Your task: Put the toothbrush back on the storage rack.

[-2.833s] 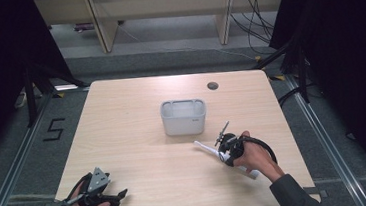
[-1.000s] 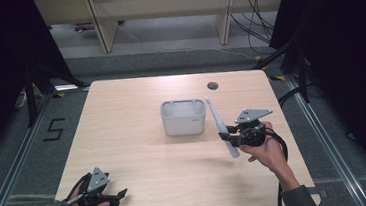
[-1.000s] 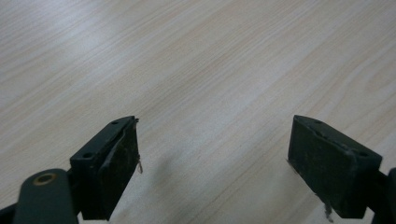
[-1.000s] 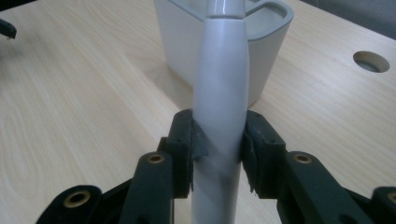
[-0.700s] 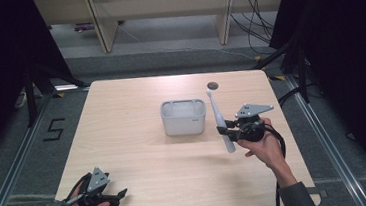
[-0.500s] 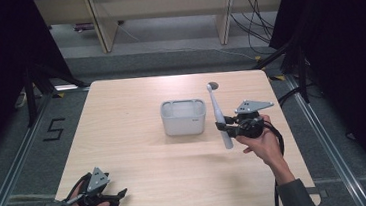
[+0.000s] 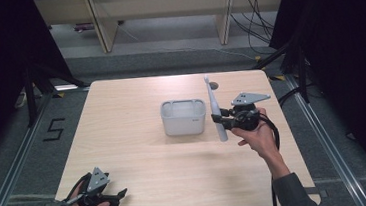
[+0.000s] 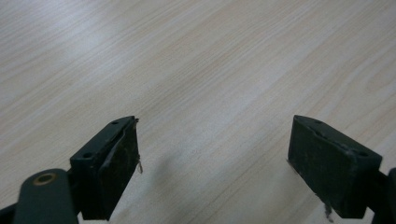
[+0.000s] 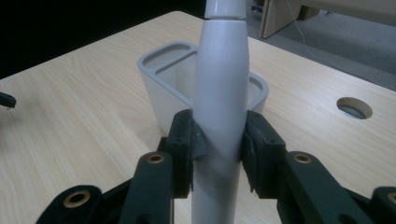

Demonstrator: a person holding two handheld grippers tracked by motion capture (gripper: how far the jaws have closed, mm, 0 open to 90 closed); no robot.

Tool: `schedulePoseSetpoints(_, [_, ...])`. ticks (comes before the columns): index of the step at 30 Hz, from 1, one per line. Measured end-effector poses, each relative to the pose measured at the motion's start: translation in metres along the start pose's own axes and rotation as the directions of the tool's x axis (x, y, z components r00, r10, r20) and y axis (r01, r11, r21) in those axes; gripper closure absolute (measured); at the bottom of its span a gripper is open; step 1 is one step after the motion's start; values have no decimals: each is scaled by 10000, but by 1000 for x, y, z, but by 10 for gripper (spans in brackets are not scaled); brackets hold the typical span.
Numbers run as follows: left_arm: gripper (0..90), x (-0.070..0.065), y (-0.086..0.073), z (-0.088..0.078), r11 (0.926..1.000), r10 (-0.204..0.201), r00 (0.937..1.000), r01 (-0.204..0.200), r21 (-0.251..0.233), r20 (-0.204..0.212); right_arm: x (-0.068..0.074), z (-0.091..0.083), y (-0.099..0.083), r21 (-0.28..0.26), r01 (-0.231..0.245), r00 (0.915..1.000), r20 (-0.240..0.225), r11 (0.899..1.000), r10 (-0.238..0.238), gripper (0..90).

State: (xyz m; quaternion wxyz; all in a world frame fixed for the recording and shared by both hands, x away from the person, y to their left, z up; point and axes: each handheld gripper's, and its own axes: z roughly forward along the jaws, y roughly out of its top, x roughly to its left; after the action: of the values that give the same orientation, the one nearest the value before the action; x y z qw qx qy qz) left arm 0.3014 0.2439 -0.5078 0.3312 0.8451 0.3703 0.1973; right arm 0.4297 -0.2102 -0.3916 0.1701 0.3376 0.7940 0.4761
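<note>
A white electric toothbrush (image 7: 215,111) stands nearly upright in my right gripper (image 7: 224,122), just right of a grey two-compartment holder (image 7: 183,116) at the table's middle. In the right gripper view both pads press on the toothbrush handle (image 9: 219,107), with the holder (image 9: 161,93) right behind it. My left gripper (image 7: 120,195) rests at the table's front left corner, held in a hand. In the left gripper view its fingers (image 8: 116,161) stand wide apart over bare wood with nothing between them.
A round cable hole (image 7: 213,86) lies in the table (image 7: 141,162) behind the toothbrush, also seen as the hole (image 9: 354,107) in the right gripper view. Shelving and cables sit on the floor beyond the far edge. Dark space flanks both sides.
My right gripper lifted the toothbrush off the table, swung it from lying to nearly upright, and carried it back and up beside the holder. The left gripper stayed put.
</note>
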Motion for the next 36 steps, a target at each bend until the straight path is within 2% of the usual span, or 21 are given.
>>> schedulePoseSetpoints(2, [158, 0, 0, 0, 10000, 8, 10000, -8, 0, 3, 0, 0, 3, 68, -60, 10000, -65, 10000, 60, 666])
schedulePoseSetpoints(6, [158, 0, 0, 0, 10000, 9, 10000, -9, 0, 7, 0, 4, 7, -164, -210, 9997, -142, 9996, 207, 666])
schedulePoseSetpoints(7, [158, 0, 0, 0, 10000, 11, 10000, -11, 3, 6, -2, 5, 8, -155, -74, 9999, -132, 9999, 72, 666])
schedulePoseSetpoints(9, [158, 0, 0, 0, 10000, -3, 10000, 3, -5, 11, 1, 6, 11, -207, -436, 9989, -196, 9988, 432, 666])
schedulePoseSetpoints(10, [158, 0, 0, 0, 10000, 10, 10000, -10, 6, 18, -1, 8, 13, -282, -144, 9995, -279, 9995, 136, 666])
schedulePoseSetpoints(13, [158, 0, 0, 0, 10000, 10, 10000, -10, 2, 4, -1, 10, 18, -372, -231, 9995, -211, 9990, 223, 666])
schedulePoseSetpoints(14, [158, 0, 0, 0, 10000, 6, 10000, -6, 0, 6, -1, 12, 19, -416, -277, 9991, -325, 9988, 264, 666])
schedulePoseSetpoints(15, [158, -2, 0, 2, 9992, -304, 9995, 306, -270, 64, 1, 13, 21, -427, -433, 9985, -350, 9981, 419, 666])
schedulePoseSetpoints(16, [158, -2, 0, 2, 9991, -325, 9995, 327, -288, 59, 0, 14, 23, -368, -343, 9991, -251, 9987, 334, 666])
schedulePoseSetpoints(17, [158, -2, 0, 2, 9991, -321, 9995, 323, -287, 67, 1, 16, 25, -533, -375, 9990, -271, 9979, 361, 666])
schedulePoseSetpoints(18, [158, -2, 0, 2, 9991, -314, 9995, 315, -276, 61, 0, 17, 27, -470, -383, 9985, -403, 9982, 364, 666])
schedulePoseSetpoints(21, [158, -2, 0, 1, 9995, -263, 9996, 264, -172, 58, -1, 19, 32, -638, -347, 9991, -255, 9974, 331, 665])
schedulePoseSetpoints(25, [158, -2, 0, 0, 9998, -156, 9999, 157, -85, 48, -3, 21, 37, -672, -656, 9975, -291, 9956, 638, 666])
schedulePoseSetpoints(26, [158, 0, 0, -1, 10000, 20, 10000, -20, 70, 18, -3, 21, 39, -694, -617, 9979, -248, 9957, 601, 666])
schedulePoseSetpoints(29, [158, 0, 0, -1, 10000, 22, 10000, -22, 73, 15, -5, 23, 43, -901, -492, 9984, -336, 9947, 464, 666])
schedulePoseSetpoints(30, [158, -1, 0, -1, 10000, 4, 10000, -4, 63, 58, -4, 22, 44, -805, -664, 9976, -244, 9945, 646, 666])
schedulePoseSetpoints(33, [158, -1, 0, -1, 10000, 1, 10000, -2, 54, 65, -5, 23, 50, -1068, -581, 9983, -140, 9926, 569, 666])
schedulePoseSetpoints(35, [158, -1, 0, -1, 10000, -8, 10000, 7, 48, 61, -5, 24, 52, -1028, -616, 9980, -178, 9928, 601, 666])
schedulePoseSetpoints(36, [158, -1, 0, -1, 10000, 10, 10000, -11, 58, 63, -7, 24, 53, -1142, -454, 9990, -62, 9924, 450, 666])
